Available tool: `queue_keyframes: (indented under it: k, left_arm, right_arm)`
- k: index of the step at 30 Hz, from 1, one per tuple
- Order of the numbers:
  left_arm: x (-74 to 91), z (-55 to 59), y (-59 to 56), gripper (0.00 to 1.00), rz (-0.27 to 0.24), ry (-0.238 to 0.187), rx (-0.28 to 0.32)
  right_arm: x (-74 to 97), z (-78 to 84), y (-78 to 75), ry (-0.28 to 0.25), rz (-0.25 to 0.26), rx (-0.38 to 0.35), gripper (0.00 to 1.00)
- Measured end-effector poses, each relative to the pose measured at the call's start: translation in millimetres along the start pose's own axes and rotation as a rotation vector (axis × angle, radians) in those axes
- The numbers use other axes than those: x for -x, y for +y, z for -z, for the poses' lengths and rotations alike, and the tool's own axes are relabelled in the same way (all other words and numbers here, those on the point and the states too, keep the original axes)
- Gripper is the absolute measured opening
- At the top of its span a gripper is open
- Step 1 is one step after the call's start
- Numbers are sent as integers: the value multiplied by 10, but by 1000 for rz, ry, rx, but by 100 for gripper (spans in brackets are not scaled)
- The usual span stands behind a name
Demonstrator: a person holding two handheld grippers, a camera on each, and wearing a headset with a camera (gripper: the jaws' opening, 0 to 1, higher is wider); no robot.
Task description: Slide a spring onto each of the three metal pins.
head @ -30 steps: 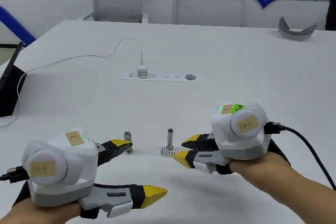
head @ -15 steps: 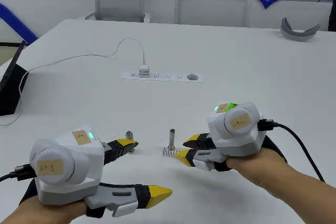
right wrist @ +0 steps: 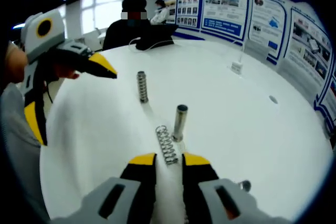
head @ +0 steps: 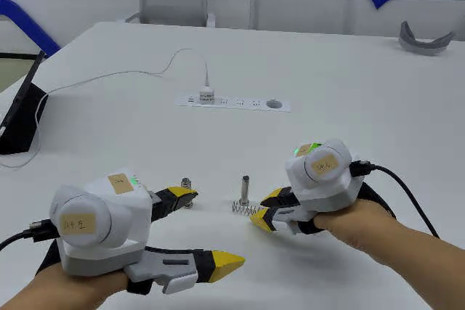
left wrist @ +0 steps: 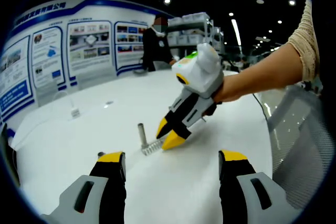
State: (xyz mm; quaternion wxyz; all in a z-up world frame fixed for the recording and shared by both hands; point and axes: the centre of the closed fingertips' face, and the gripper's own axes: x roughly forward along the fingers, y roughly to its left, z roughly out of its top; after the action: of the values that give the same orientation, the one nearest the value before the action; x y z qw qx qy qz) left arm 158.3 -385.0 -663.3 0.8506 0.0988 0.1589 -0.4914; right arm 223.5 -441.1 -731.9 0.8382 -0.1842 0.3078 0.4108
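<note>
We can't read any txt for sure: handwritten marks on tan stickers (head: 78,223) atop left gripper (head: 207,226) & right gripper (head: 264,209) are illegible, far wall posters (right wrist: 226,6) too blurry.

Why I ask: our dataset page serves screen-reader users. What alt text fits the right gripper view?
The right hand-held gripper, yellow-tipped jaws narrowly apart, points at a loose spring lying on a white table beside a bare upright metal pin. Beyond stands a second pin with a fitted spring, with the left hand-held gripper open at upper left.

We are looking down on the desk (head: 349,78) from above the upright pin (head: 245,188); both gripper views are facing it low, close, from opposite sides.
</note>
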Motion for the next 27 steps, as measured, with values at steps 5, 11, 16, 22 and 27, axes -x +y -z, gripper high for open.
queue_keyframes:
  k: [5, 11, 16, 22, 27]
  left_arm:
    - [9, 8, 16, 73, -5, 1, 4]
    - [14, 18, 18, 72, -8, 4, 5]
    - [19, 25, 23, 72, -11, 7, 4]
    - [20, 27, 19, 71, -11, 8, 1]
    - [13, 46, 10, 71, -6, 15, -4]
  right_arm:
    - [-9, 26, -1, 5, -10, -4, 20]
    - [-26, 23, 7, 0, -19, -5, 17]
    - [-22, 32, 27, 1, -30, -11, 14]
    - [-1, 47, 37, 9, -30, -6, 12]
    - [48, 53, 71, 14, -38, 2, 11]
